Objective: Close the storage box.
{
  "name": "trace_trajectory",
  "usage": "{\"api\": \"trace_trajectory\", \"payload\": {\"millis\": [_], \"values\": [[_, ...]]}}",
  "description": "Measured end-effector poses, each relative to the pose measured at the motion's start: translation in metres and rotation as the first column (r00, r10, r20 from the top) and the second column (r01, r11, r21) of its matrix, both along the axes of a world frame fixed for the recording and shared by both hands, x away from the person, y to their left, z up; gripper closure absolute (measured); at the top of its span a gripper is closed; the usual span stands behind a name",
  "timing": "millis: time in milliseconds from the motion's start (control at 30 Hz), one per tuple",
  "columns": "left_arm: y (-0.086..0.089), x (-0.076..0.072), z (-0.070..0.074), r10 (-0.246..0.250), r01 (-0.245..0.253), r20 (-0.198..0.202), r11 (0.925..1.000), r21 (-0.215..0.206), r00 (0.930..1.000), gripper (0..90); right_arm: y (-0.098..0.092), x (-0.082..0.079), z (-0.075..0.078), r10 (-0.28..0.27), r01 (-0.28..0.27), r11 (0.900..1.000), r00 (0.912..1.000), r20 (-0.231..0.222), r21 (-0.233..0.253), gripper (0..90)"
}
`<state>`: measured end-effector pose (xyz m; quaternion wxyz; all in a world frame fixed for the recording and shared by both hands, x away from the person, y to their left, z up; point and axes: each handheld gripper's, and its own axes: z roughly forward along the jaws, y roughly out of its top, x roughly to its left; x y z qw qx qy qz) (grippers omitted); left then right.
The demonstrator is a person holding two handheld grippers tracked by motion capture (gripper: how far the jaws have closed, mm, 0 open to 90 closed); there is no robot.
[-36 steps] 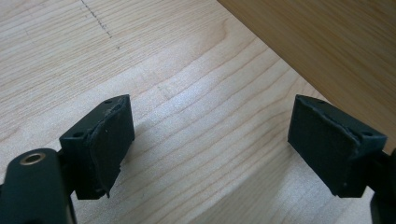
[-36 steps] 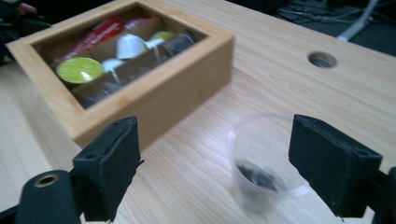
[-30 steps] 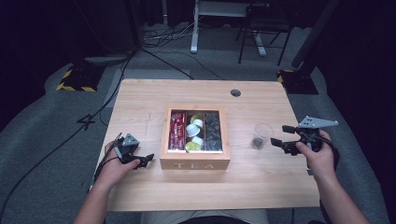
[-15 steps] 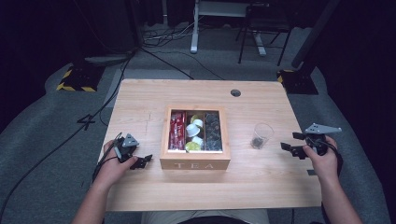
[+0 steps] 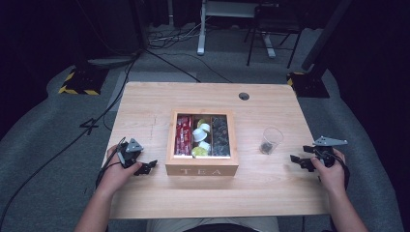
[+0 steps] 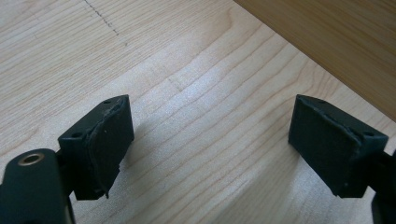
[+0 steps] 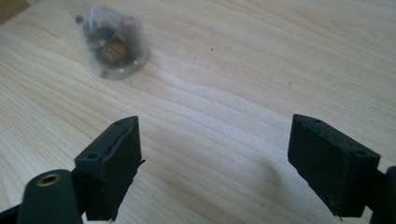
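A wooden box point(image 5: 201, 170) marked TEA stands open at the table's middle, holding red packets, white and yellow pods and dark pods. Right of it stands a clear plastic cup point(image 5: 270, 139) with dark bits in its bottom; in the right gripper view the cup point(image 7: 114, 44) lies ahead at upper left. My left gripper point(image 5: 146, 167) rests open on the table just left of the box, nothing between its jaws point(image 6: 210, 116). The box's side wall point(image 6: 336, 42) is close at its upper right. My right gripper point(image 5: 298, 162) is open and empty point(image 7: 215, 135), a short way right of the cup.
The light wooden table point(image 5: 159, 106) has a round cable hole point(image 5: 243, 96) at the back right. Past it on the grey floor are cables, a yellow-and-black striped base point(image 5: 80, 83) at left and a stand's legs point(image 5: 270, 43) behind.
My right gripper has drawn back from the cup toward the near right edge of the table and come lower. The left gripper has barely moved.
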<state>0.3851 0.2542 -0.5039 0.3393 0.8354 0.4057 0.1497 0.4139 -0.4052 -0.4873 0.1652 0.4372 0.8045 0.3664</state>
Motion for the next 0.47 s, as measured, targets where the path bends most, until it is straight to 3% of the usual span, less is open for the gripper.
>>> {"api": "trace_trajectory", "payload": {"millis": [200,333,467], "values": [[0.0,0.0,0.0,-0.002,0.002,0.003,1.0,0.006,1.0,14.3,0.0,-0.002,-0.012,-0.016,0.016,1.0,0.9998,-0.014,-0.009,16.5],[0.0,0.0,0.0,-0.006,0.006,0.002,0.9999,0.008,1.0,13.8,0.002,-0.003,-0.016,-0.034,0.035,0.999,0.999,0.031,-0.04,15.8],[0.0,0.001,0.0,-0.01,0.01,-0.002,0.9999,0.004,0.9999,13.1,0.005,-0.003,-0.016,-0.042,0.044,0.998,0.9985,0.034,-0.052,14.3]]}}
